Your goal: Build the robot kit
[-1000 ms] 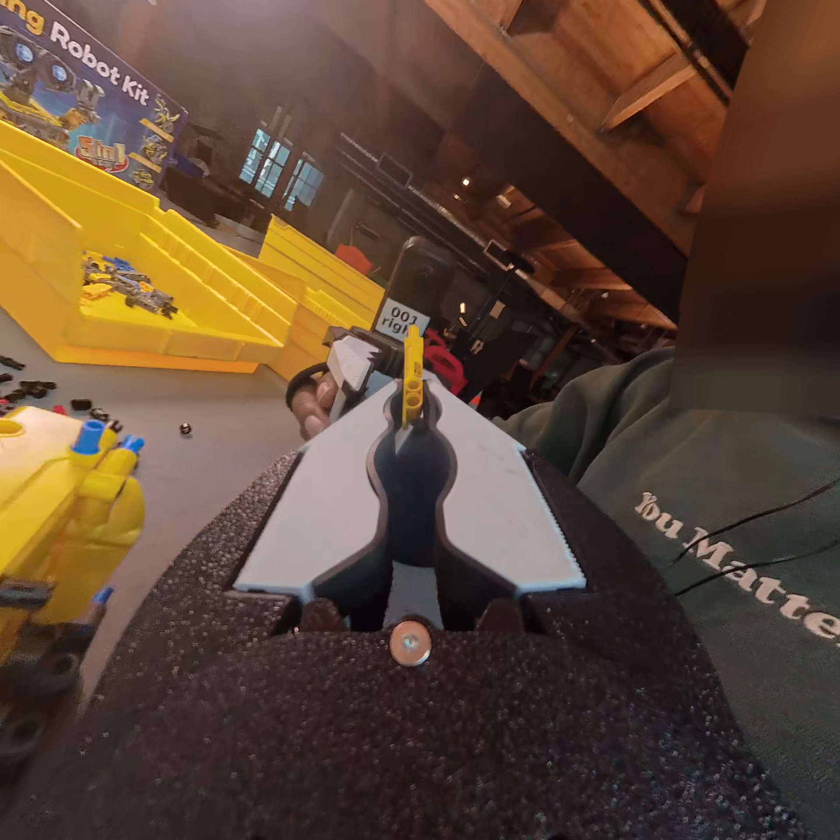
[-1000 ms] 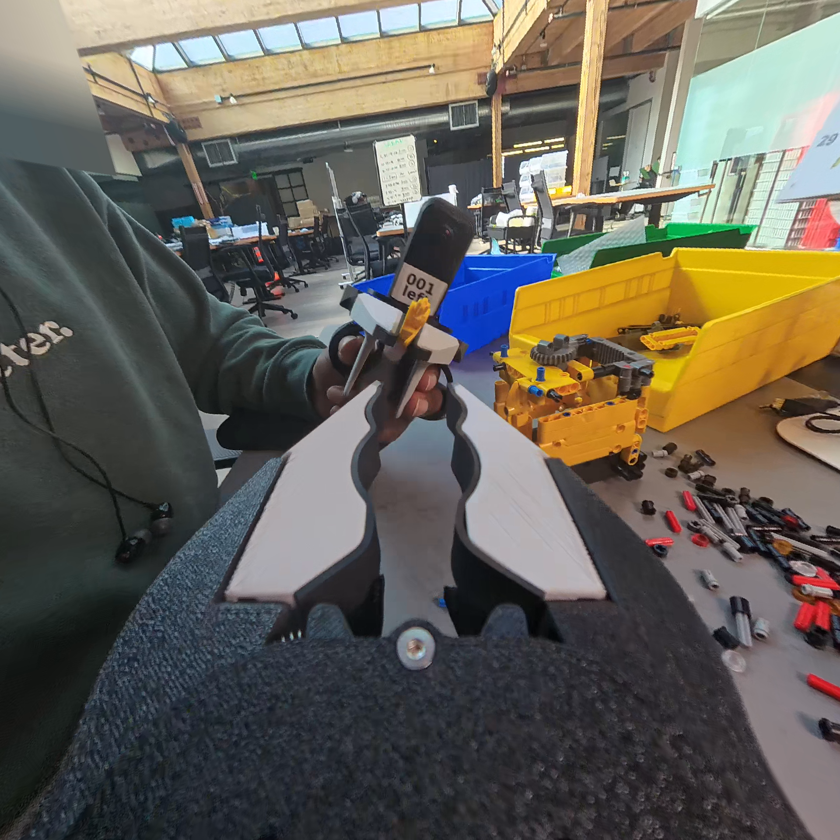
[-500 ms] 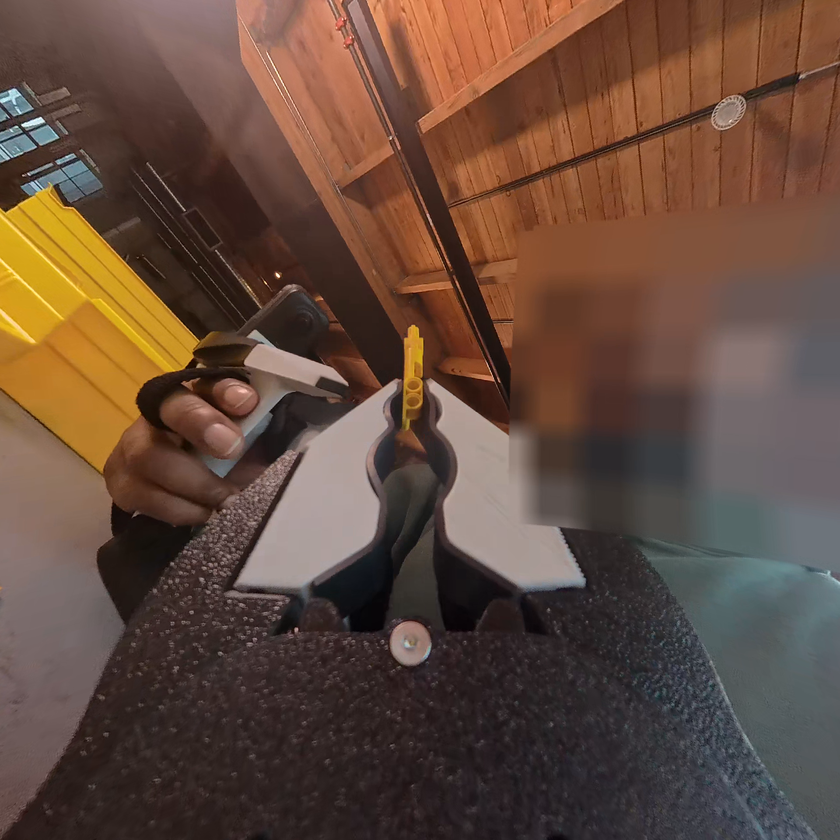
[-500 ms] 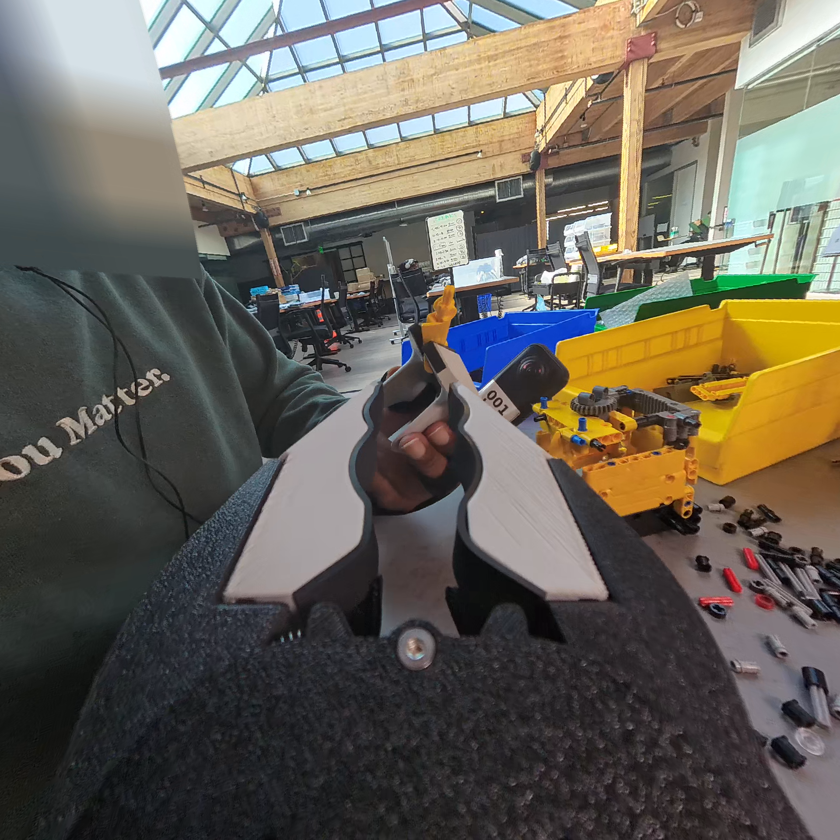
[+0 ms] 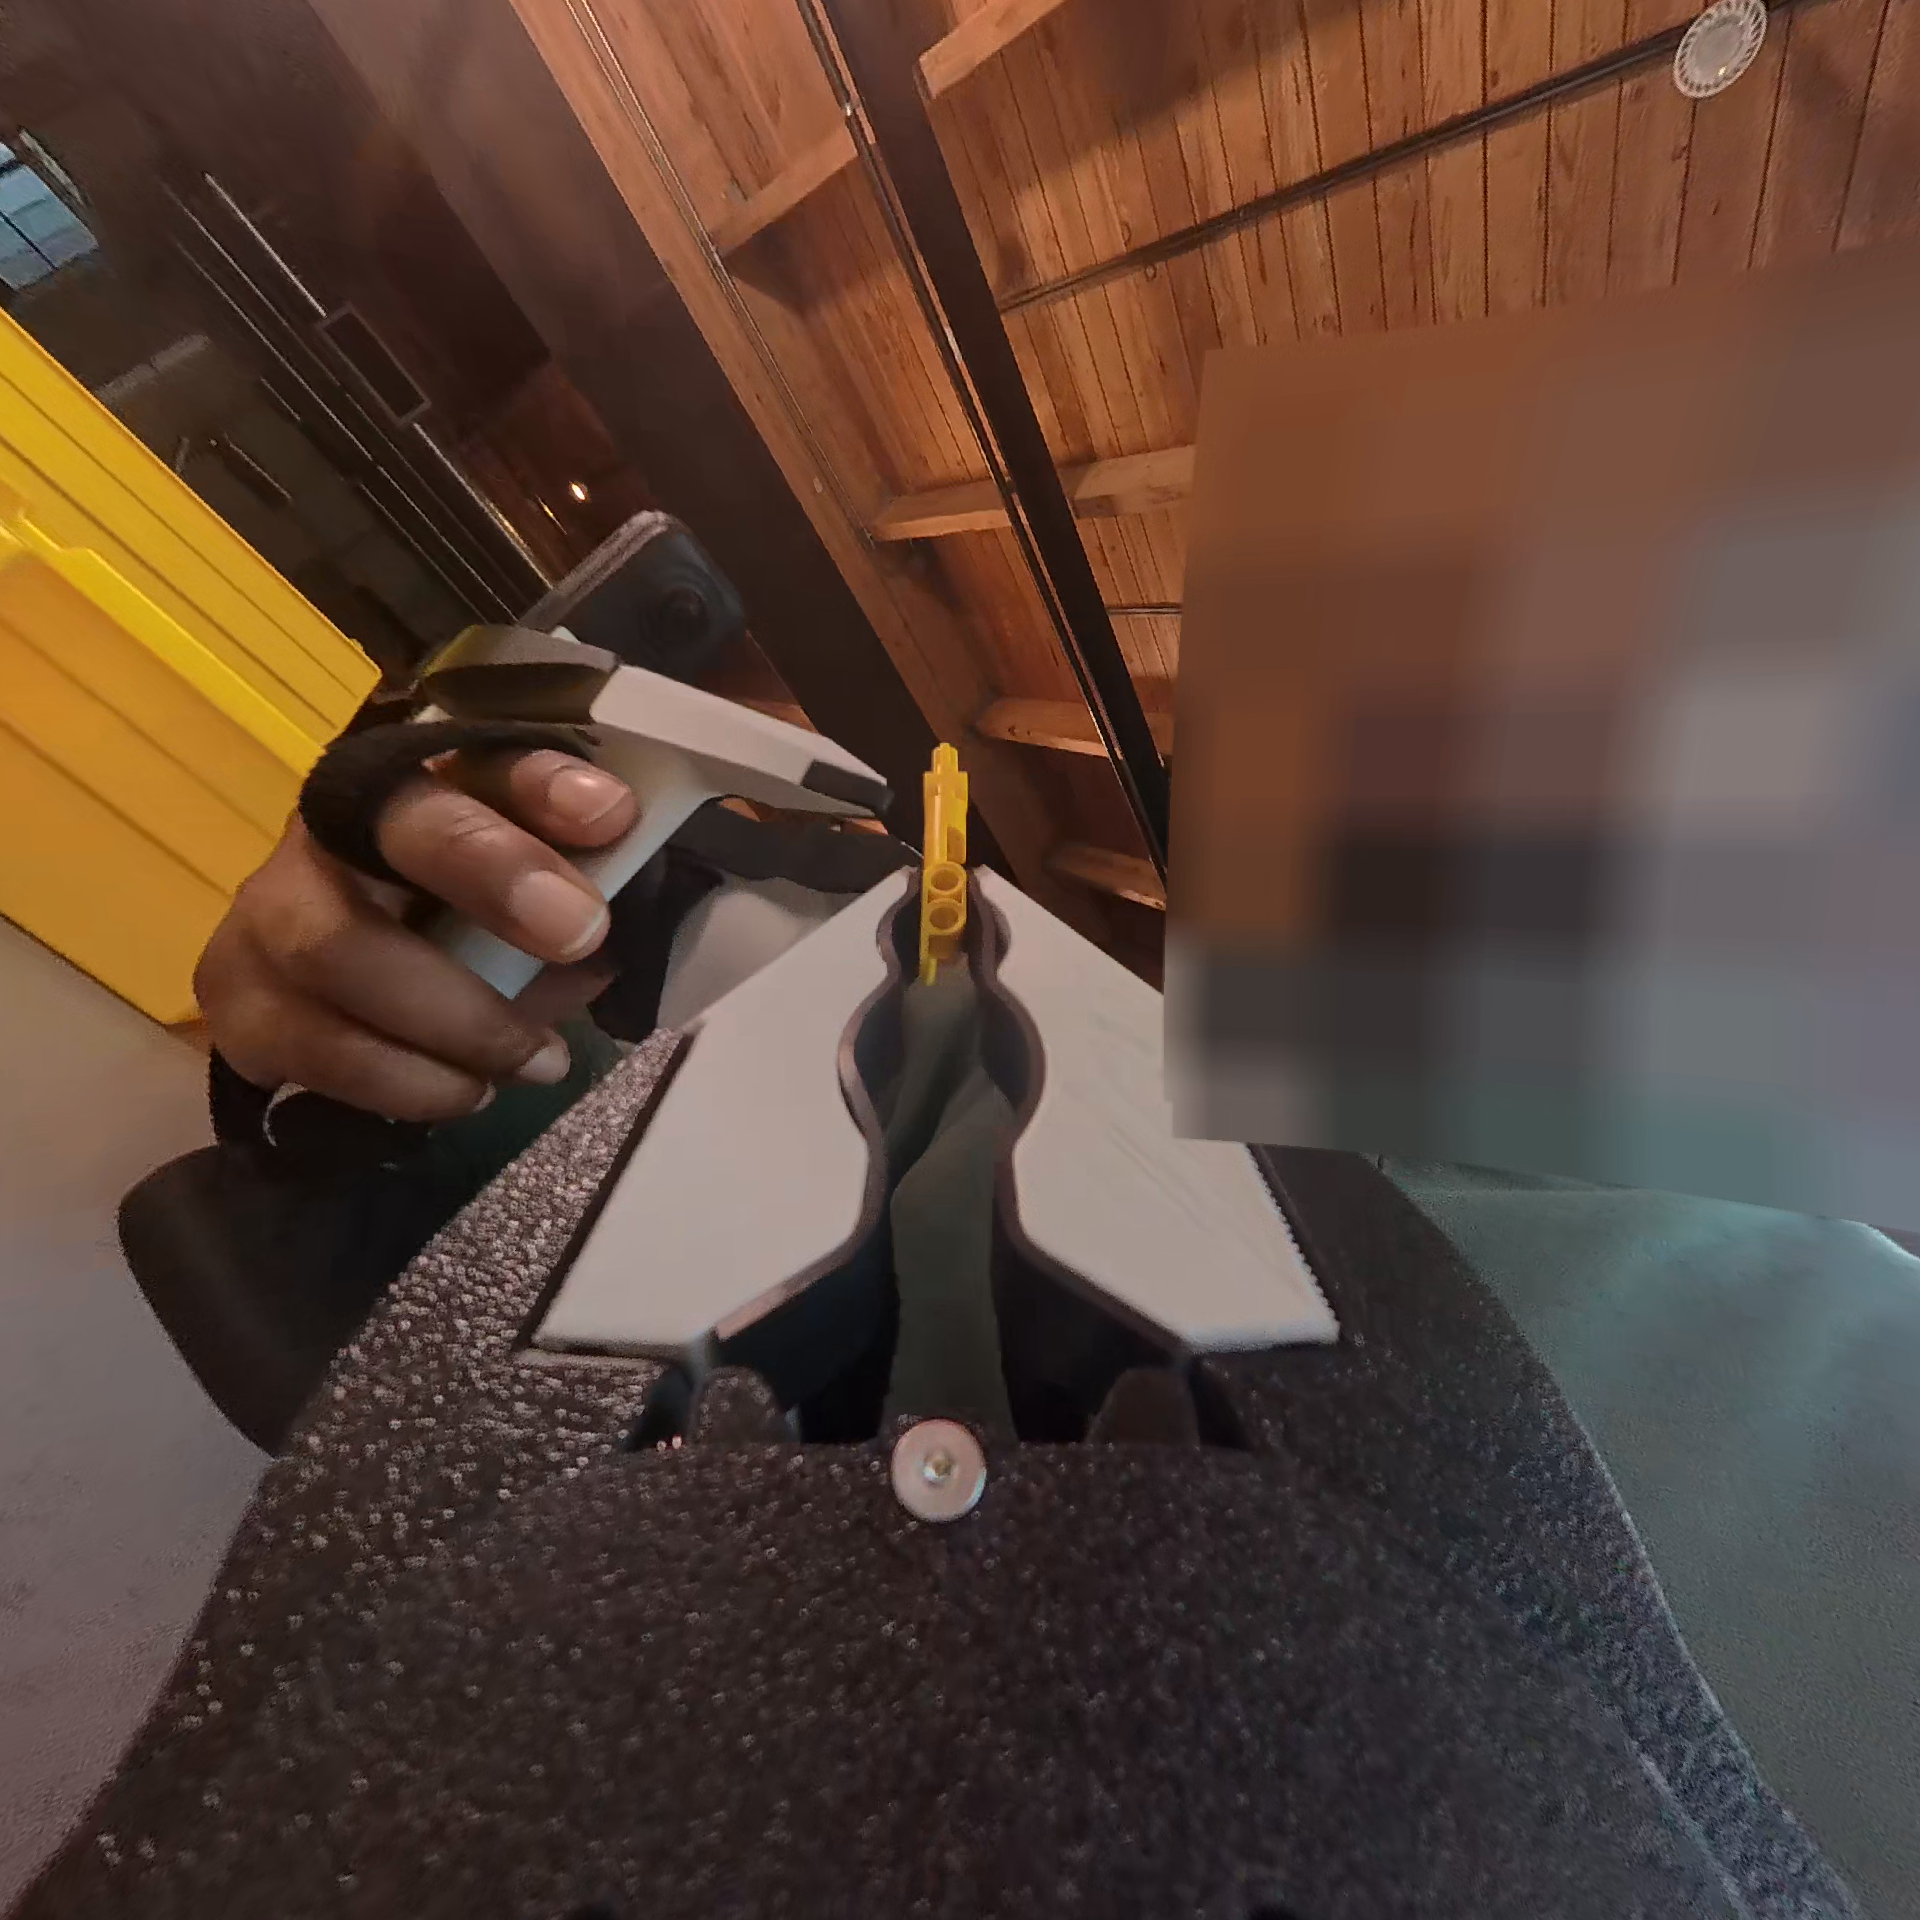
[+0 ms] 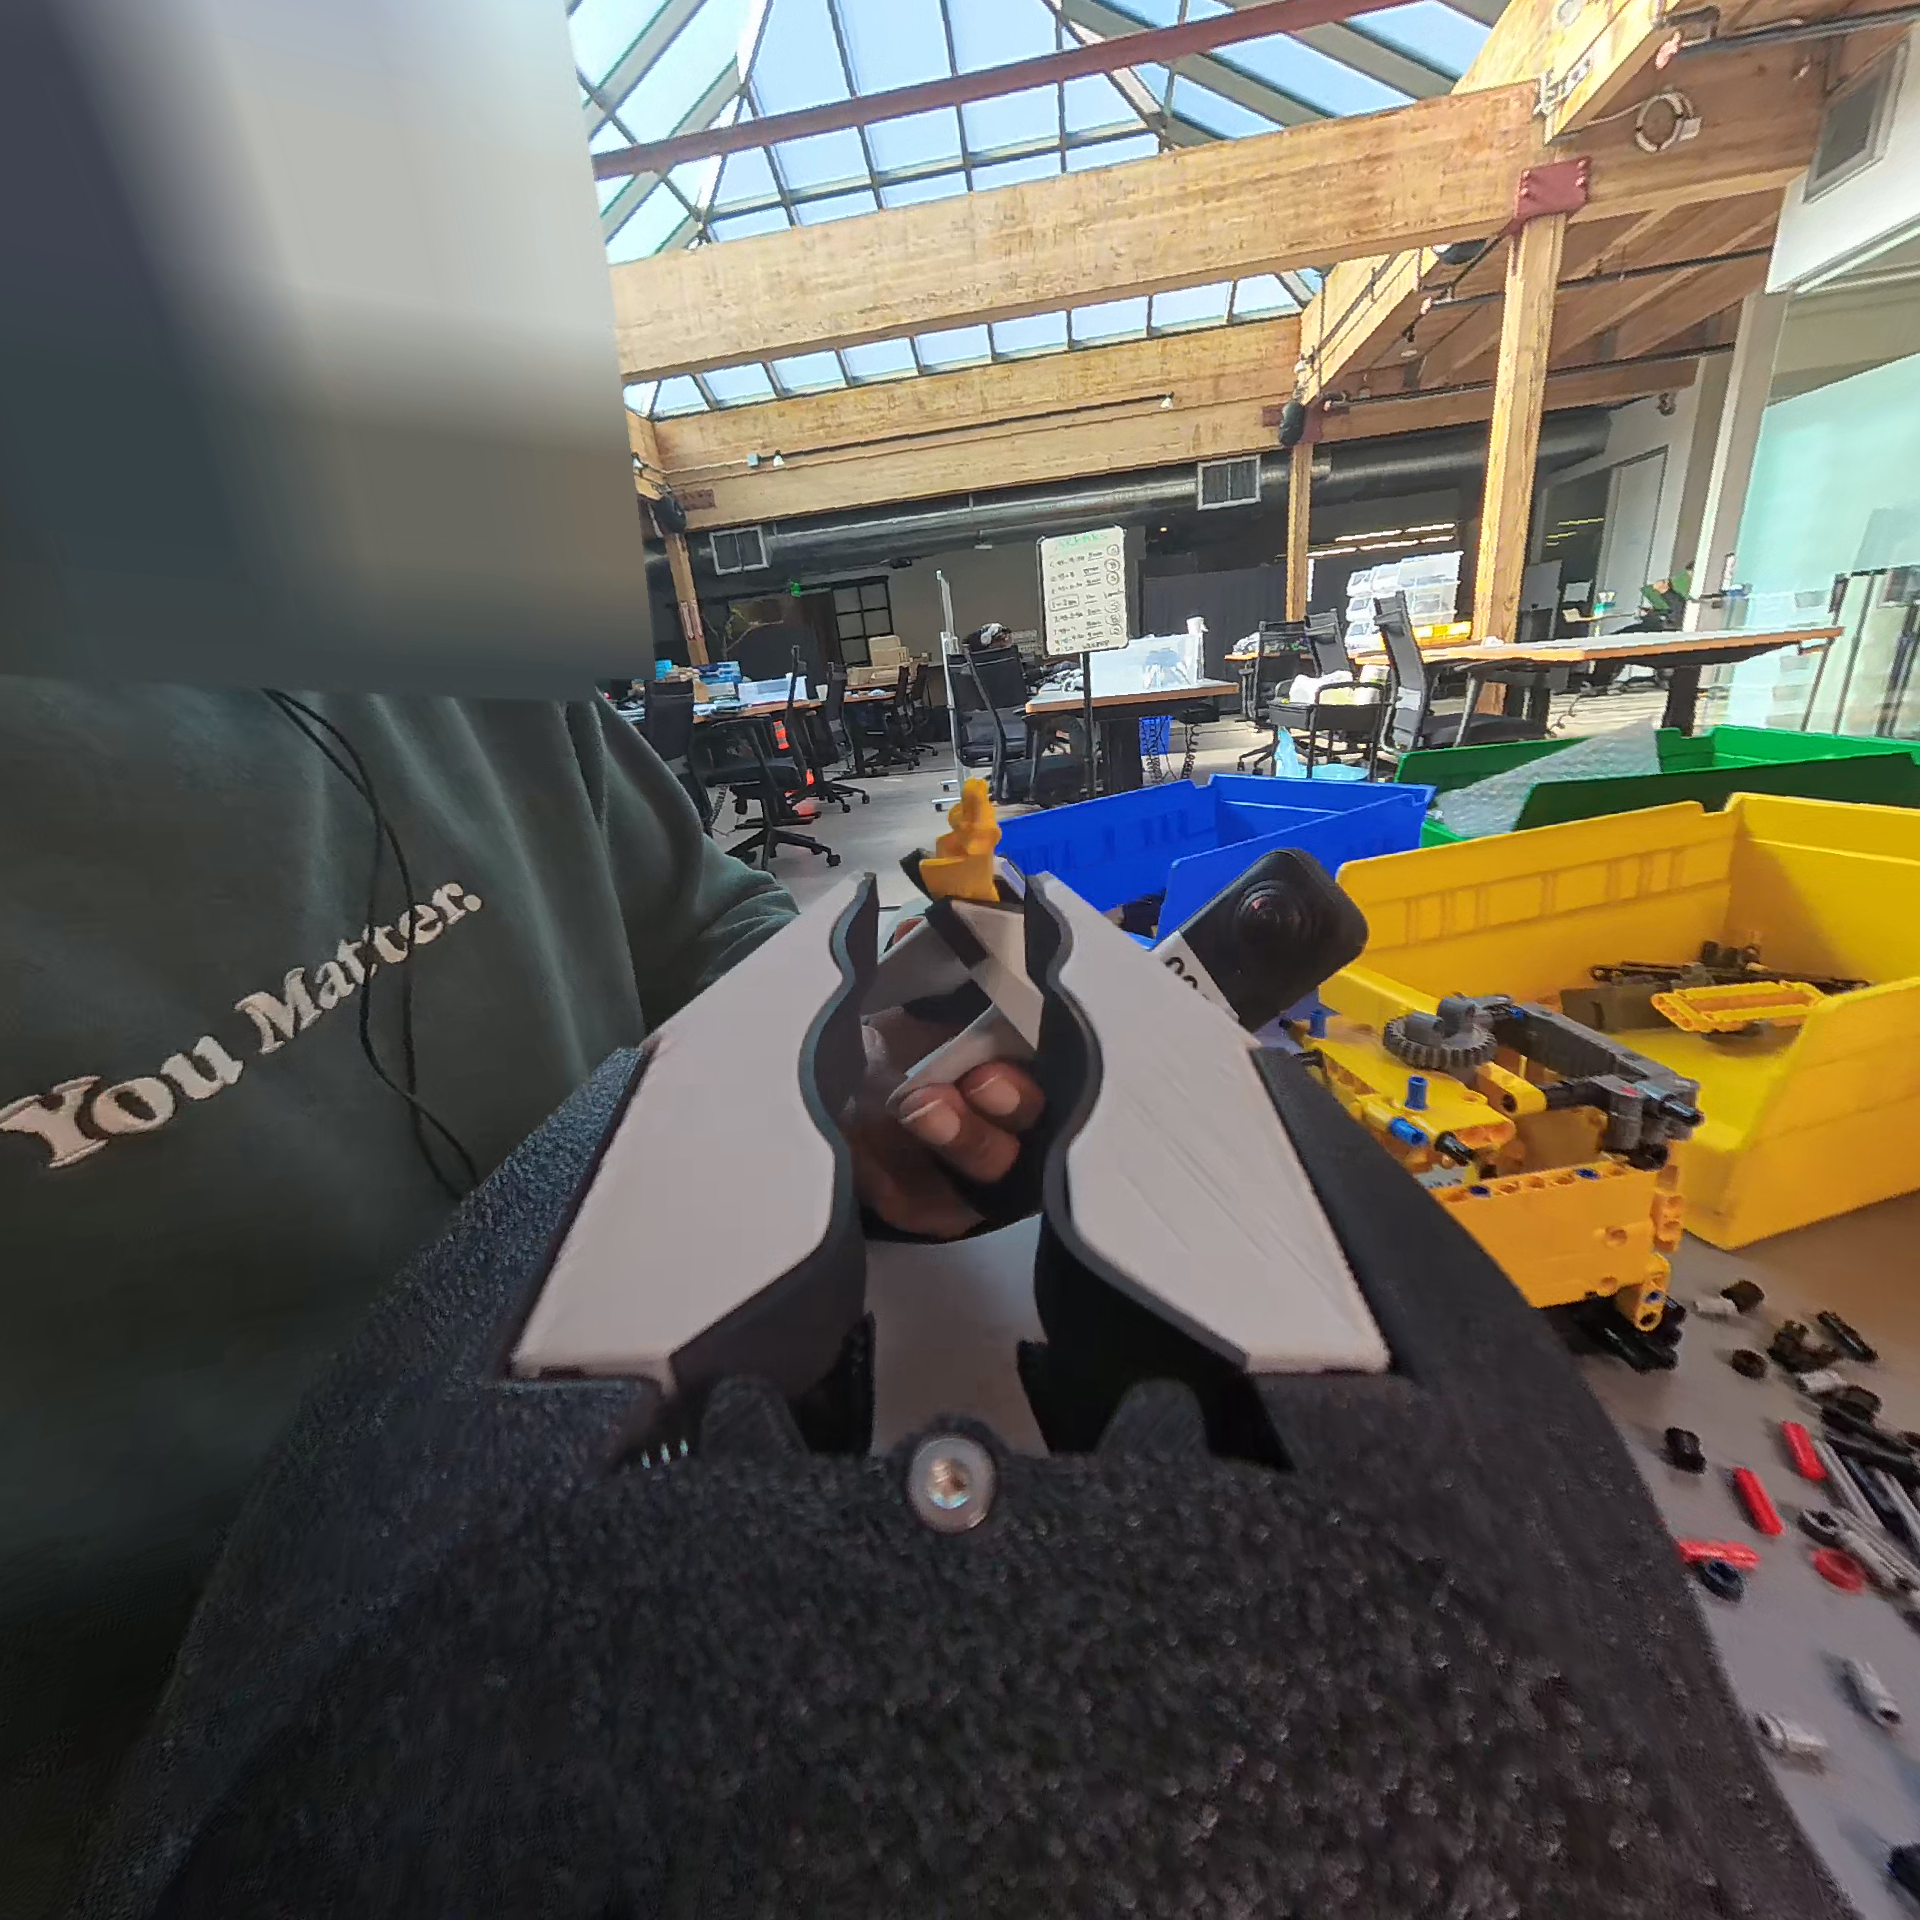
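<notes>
Between the tips of the left gripper (image 5: 943,940), raised well above the grey table (image 6: 1787,1662), a small yellow building-kit piece (image 5: 943,883) is pinched; the jaws are pressed together on its lower end. Its long axis runs straight on from the fingers, and its thin cross-shaped end points up and away from that gripper, toward the wooden ceiling. Only the bottom of the piece is held, so it could, I judge, pivot or slip out if bumped.

The right gripper (image 6: 948,914) hangs just beside that piece with its jaws spread and holding nothing. In its view, the piece shows just beyond its tips, and a touch from either tip might knock it loose.

Right of the yellow piece, a half-built yellow model (image 6: 1507,1143) stands on the table before a yellow bin (image 6: 1818,1132), with small loose parts (image 6: 1829,1496) scattered nearby.
</notes>
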`<state>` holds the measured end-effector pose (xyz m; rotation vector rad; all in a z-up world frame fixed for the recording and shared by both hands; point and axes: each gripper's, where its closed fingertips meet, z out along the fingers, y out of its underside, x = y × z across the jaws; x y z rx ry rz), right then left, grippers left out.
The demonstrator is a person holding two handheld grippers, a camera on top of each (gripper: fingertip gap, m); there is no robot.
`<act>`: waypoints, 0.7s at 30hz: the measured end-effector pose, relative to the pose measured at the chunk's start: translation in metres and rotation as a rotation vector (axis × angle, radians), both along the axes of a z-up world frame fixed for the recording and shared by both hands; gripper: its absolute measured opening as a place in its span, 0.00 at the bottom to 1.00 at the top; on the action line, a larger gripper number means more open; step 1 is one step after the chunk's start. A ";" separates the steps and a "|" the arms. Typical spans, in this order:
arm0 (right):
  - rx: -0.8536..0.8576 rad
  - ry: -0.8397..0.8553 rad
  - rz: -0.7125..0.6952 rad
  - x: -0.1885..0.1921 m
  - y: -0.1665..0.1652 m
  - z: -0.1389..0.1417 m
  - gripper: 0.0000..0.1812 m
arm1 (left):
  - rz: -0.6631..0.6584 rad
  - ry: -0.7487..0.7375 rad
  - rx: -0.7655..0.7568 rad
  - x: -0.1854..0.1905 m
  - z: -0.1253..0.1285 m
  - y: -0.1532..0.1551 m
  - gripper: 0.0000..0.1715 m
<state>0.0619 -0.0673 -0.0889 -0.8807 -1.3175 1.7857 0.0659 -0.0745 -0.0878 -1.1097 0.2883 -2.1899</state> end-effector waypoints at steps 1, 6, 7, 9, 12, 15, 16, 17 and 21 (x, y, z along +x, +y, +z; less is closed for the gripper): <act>0.008 0.009 0.021 0.002 -0.005 0.001 0.15 | -0.027 0.007 0.008 0.004 0.000 -0.005 0.03; 0.033 0.008 0.075 0.005 -0.017 0.000 0.08 | -0.083 -0.004 -0.008 0.010 0.000 -0.013 0.03; 0.034 0.005 0.071 0.004 -0.016 -0.001 0.08 | -0.078 -0.002 -0.015 0.010 -0.001 -0.012 0.03; 0.032 0.006 0.064 0.006 -0.013 0.000 0.09 | -0.048 0.021 -0.014 0.010 -0.002 -0.009 0.03; 0.053 -0.007 0.043 0.009 -0.007 0.002 0.11 | 0.025 0.140 0.018 0.012 -0.011 -0.006 0.04; 0.165 -0.069 -0.004 0.008 -0.003 -0.008 0.07 | 0.118 0.308 0.097 0.015 -0.020 -0.003 0.04; 0.195 -0.081 -0.005 0.009 -0.003 -0.011 0.06 | 0.148 0.355 0.122 0.015 -0.022 -0.003 0.04; 0.210 -0.090 -0.008 0.010 -0.003 -0.012 0.06 | 0.173 0.401 0.153 0.015 -0.024 -0.002 0.04; 0.241 -0.128 -0.030 0.009 0.001 -0.019 0.05 | 0.345 0.630 0.329 0.013 -0.034 0.002 0.04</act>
